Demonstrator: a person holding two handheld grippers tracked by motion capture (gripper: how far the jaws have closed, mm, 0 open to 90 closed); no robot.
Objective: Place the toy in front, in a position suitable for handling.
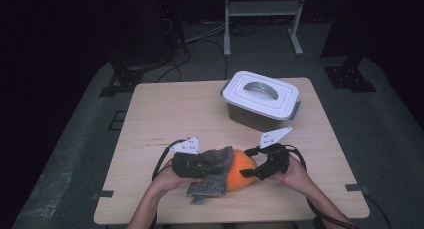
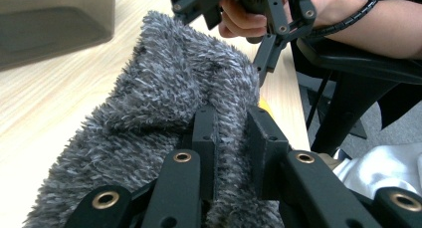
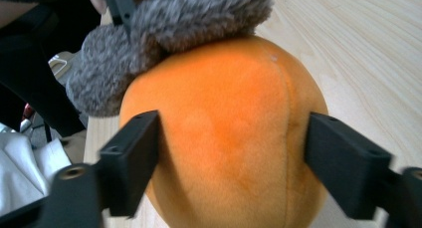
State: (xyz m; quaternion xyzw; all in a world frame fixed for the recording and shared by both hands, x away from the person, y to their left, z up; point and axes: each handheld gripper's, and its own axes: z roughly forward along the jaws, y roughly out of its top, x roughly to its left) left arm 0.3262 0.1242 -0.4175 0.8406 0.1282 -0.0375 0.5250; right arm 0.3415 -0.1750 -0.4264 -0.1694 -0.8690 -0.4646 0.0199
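Note:
An orange plush ball (image 1: 243,170) lies on the wooden table (image 1: 165,114) near its front edge. A grey fuzzy cloth (image 1: 216,175) is draped over the ball's left side. My left gripper (image 1: 226,163) comes in from the left and is shut on a fold of the cloth (image 2: 164,88), with its jaws (image 2: 231,126) pinching the pile. My right gripper (image 1: 250,170) reaches in from the right. Its jaws (image 3: 231,138) stand wide on either side of the ball (image 3: 224,98), close to its surface without denting it. The cloth (image 3: 199,19) covers the ball's far top.
A lidded white and grey plastic box (image 1: 260,96) stands at the back right of the table. The table's front edge runs just below both hands. A dark chair (image 2: 348,73) and a white garment (image 2: 383,163) sit off the table's near side.

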